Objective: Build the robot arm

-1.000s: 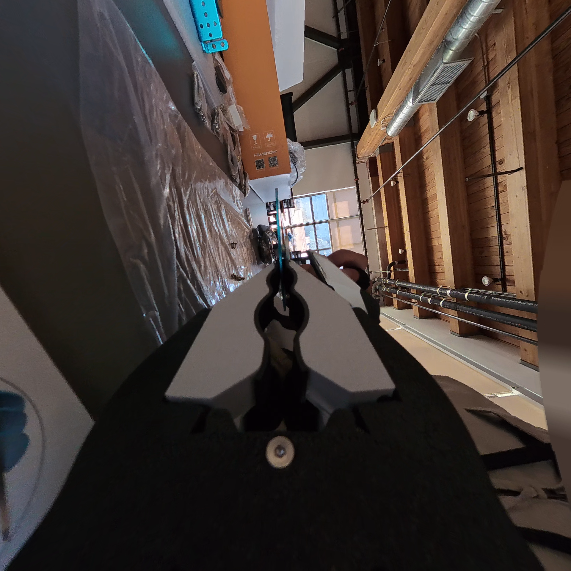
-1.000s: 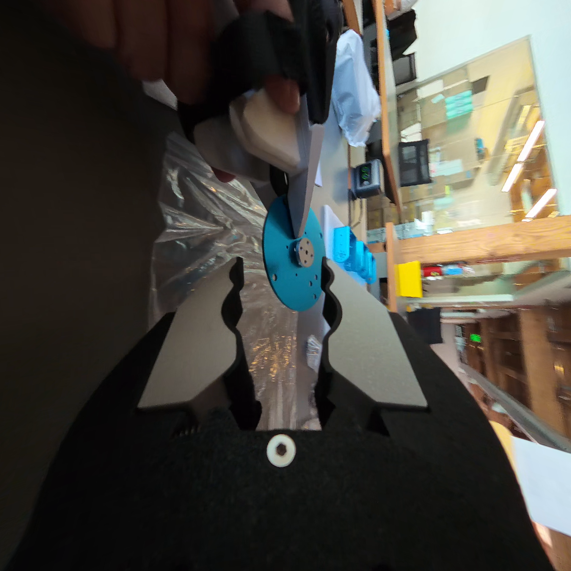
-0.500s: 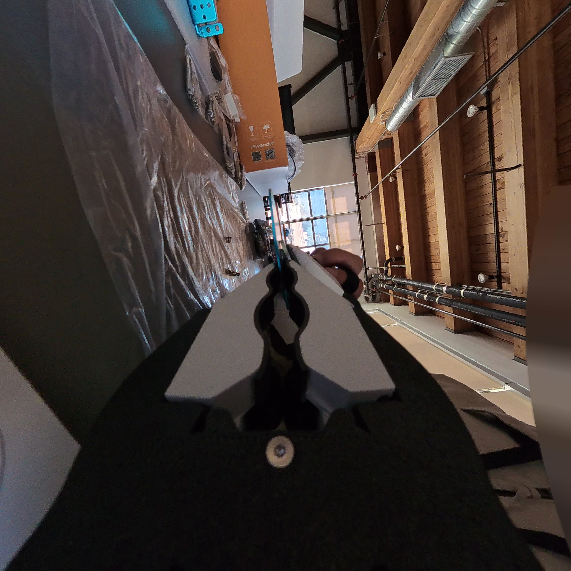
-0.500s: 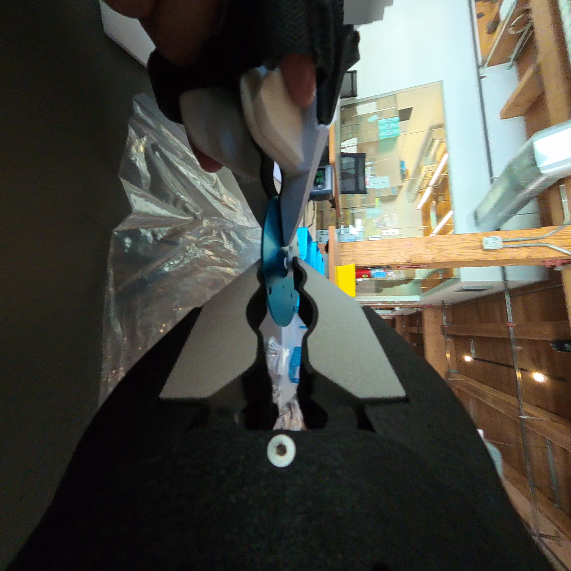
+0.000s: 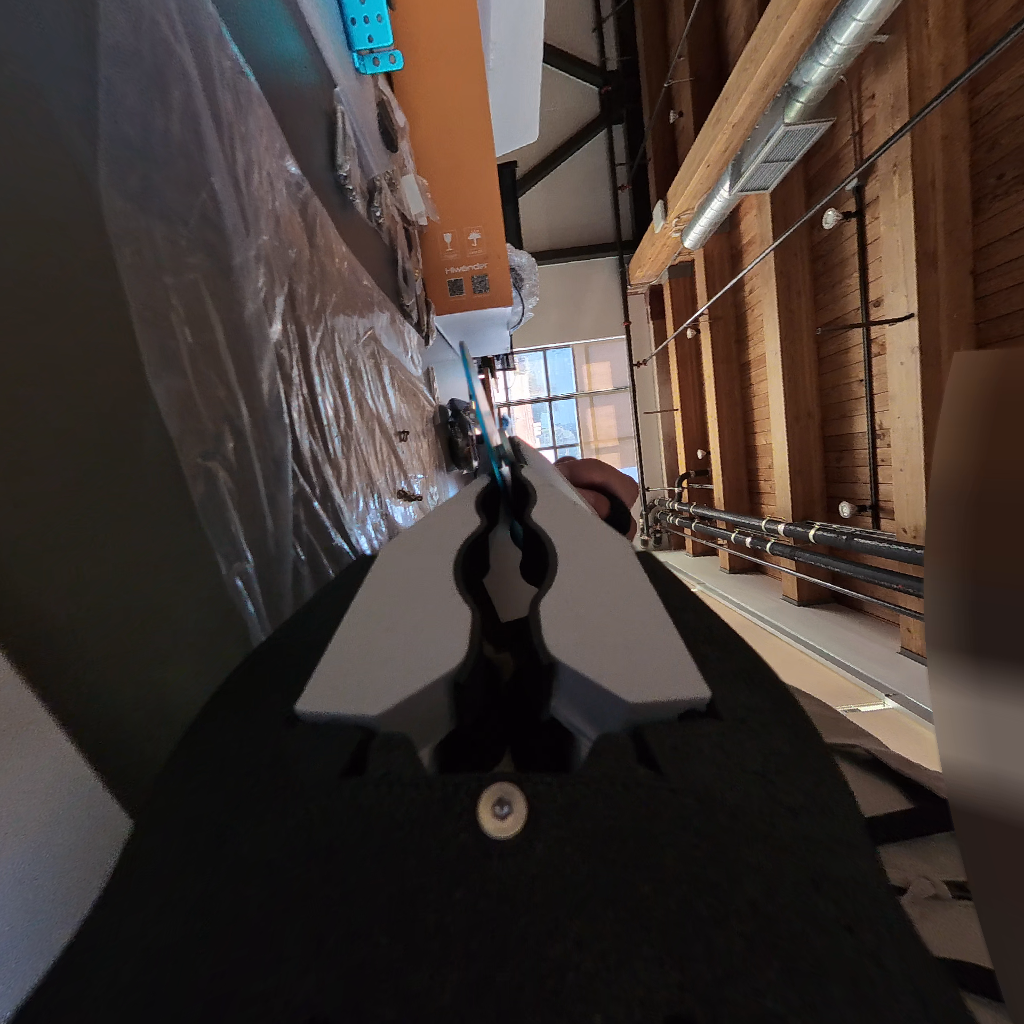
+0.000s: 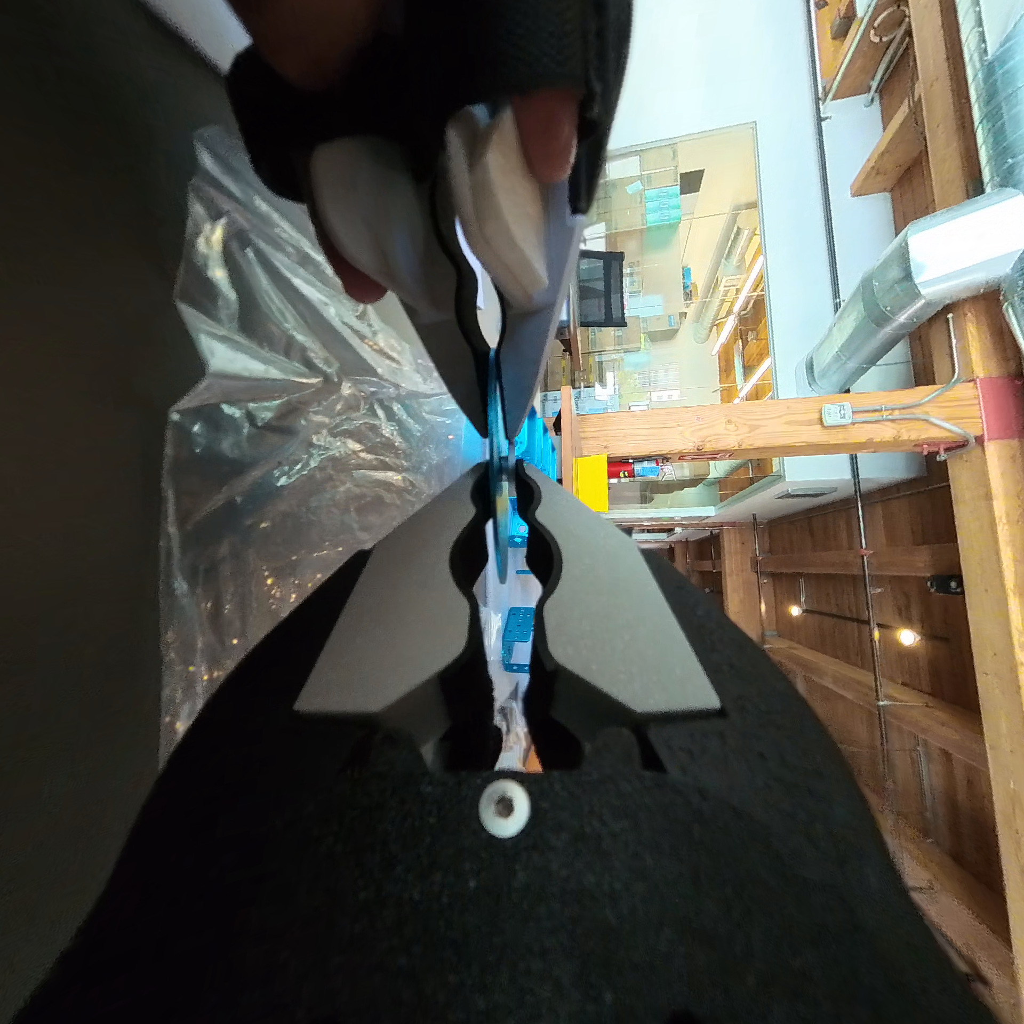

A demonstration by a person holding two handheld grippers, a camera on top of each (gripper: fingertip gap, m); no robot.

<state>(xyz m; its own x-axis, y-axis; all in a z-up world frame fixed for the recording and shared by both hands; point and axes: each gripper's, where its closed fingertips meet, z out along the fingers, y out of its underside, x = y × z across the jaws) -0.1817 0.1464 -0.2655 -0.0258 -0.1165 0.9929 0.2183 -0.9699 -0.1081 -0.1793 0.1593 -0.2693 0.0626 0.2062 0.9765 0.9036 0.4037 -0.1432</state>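
Note:
A thin blue metal disc with small holes (image 5: 477, 404) is held edge-on in the air between both grippers. My left gripper (image 5: 501, 483) is shut on its near edge. In the right wrist view my right gripper (image 6: 501, 470) is shut on the opposite edge of the same disc (image 6: 496, 446). The left gripper's grey fingers (image 6: 532, 360) come down from above, held by a gloved hand (image 6: 421, 61). In the left wrist view the right gripper's finger (image 5: 554, 493) and the hand holding it (image 5: 598, 487) show just behind the disc.
A crinkled clear plastic sheet (image 5: 310, 343) covers the dark table beside the grippers. An orange box (image 5: 443, 138), a blue perforated bracket (image 5: 368, 33) and small bags of parts (image 5: 399, 221) lie farther along. More blue brackets (image 6: 518, 637) lie beyond the right gripper. My left and right fingertips are right by each other.
My right gripper was open around the disc and has shut on it. The disc has turned edge-on in the right wrist view. My left gripper has kept its hold.

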